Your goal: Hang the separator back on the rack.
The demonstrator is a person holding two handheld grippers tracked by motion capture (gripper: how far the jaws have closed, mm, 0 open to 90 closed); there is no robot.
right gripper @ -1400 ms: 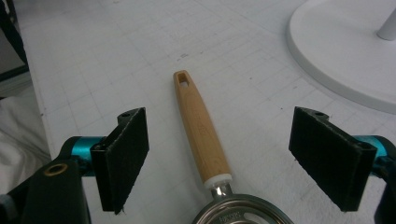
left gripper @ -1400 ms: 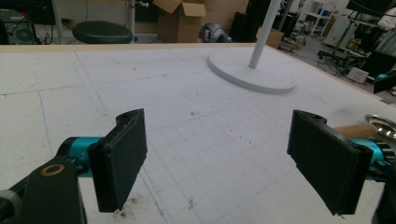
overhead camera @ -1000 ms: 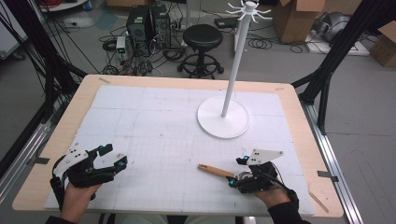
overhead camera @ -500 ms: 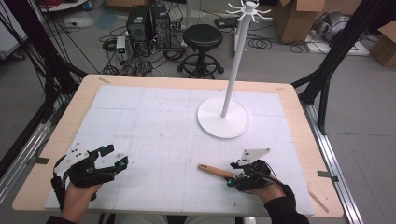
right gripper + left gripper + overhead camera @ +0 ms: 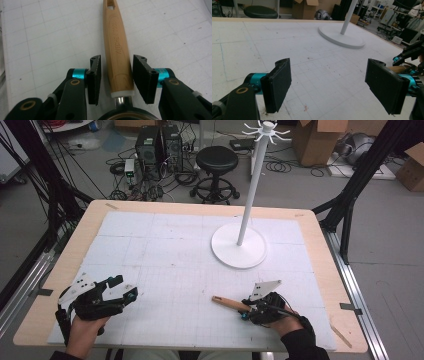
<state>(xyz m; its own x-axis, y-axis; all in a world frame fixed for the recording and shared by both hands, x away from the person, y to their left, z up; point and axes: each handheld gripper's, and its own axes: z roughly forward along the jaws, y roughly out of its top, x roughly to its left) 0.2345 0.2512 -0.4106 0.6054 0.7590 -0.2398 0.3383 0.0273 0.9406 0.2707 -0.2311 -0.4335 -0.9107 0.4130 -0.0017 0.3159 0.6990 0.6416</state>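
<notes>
- Two hand-held grippers rest low on the white gridded foam mat [image 5: 165,250] in the high view: the left gripper [image 5: 125,289] at about 8 o'clock of the mat, the right gripper [image 5: 243,312] at about 5 o'clock.
- In the same view, a tan wooden tool handle with a slot at its tip [image 5: 229,303] lies flat on the mat and sticks out from the right gripper toward 10 o'clock.
- A white coat-stand-like pole on a round white base [image 5: 238,251] stands at about 1 o'clock of the mat, well apart from both grippers; the light wooden table [image 5: 320,245] frames the mat.
- The left gripper view has its jaws spread wide, with bare mat between the black pads [image 5: 277,85]. The white base [image 5: 342,37] sits at 12 to 1 o'clock. The right gripper [image 5: 409,67] shows at 3 o'clock, with a bit of the handle [image 5: 398,68] beside it.
- In the right gripper view the handle [image 5: 116,50] runs from between the jaws up to 12 o'clock, its white collar and metal neck at the bottom.
- There the right gripper [image 5: 116,78] has just been closing its jaws round the handle. The right pad seems to meet the wood, while a thin gap remains at the left pad [image 5: 96,77], so the handle is not yet squeezed.
</notes>
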